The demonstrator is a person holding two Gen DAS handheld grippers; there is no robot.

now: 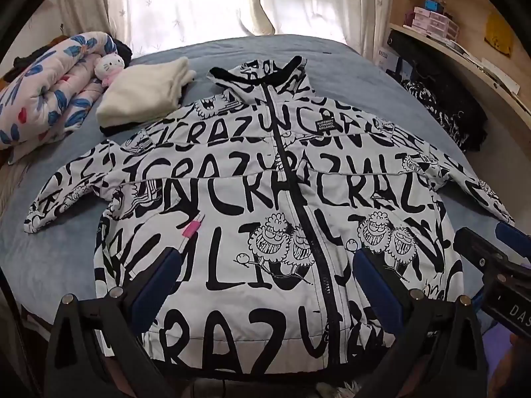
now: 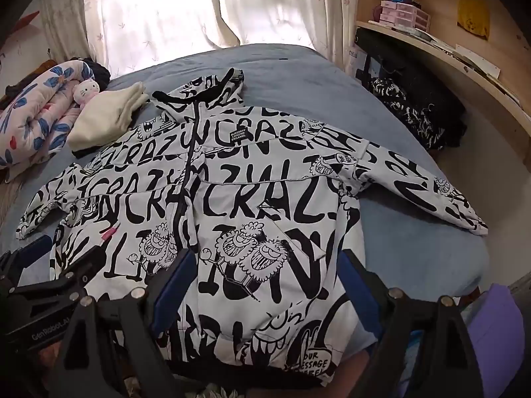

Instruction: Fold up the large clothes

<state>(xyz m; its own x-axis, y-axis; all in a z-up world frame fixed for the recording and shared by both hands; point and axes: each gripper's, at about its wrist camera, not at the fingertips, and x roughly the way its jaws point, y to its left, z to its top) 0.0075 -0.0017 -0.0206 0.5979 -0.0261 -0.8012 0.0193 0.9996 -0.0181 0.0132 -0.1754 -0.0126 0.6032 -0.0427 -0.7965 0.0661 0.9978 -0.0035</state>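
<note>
The left gripper (image 1: 265, 265) hangs over the bottom part of the jacket (image 1: 252, 192) with its two blue fingers (image 1: 156, 278) spread wide, one at 8 o'clock and one at 4 o'clock in its own view, and nothing is between them. The right gripper (image 2: 265, 275) hangs the same way, fingers (image 2: 172, 282) wide apart and holding nothing, a bit more toward the jacket's right side. There is one jacket, white with big black letters and funny faces. It lies flat on the blue bed (image 1: 348, 63), front up, zipped shut, with both sleeves spread out to the sides and the hood at 12 o'clock. There are two grippers, one cream folded cloth (image 1: 146, 96), one Hello Kitty doll (image 1: 109, 66), one flowery quilt (image 1: 43, 96) at 10 o'clock, and one dark pile of black and white cloth (image 1: 441, 109) at 2 o'clock by the wooden shelf (image 1: 464, 49). Curtains (image 1: 186, 0) hang behind the bed. The left view shows the whole left sleeve and the right gripper poking in at 4 o'clock. The right view shows the whole right sleeve (image 2: 428, 195), a speech bubble print (image 2: 315, 364) near the hem at 6 o'clock, and the left gripper at 8 o'clock.
</note>
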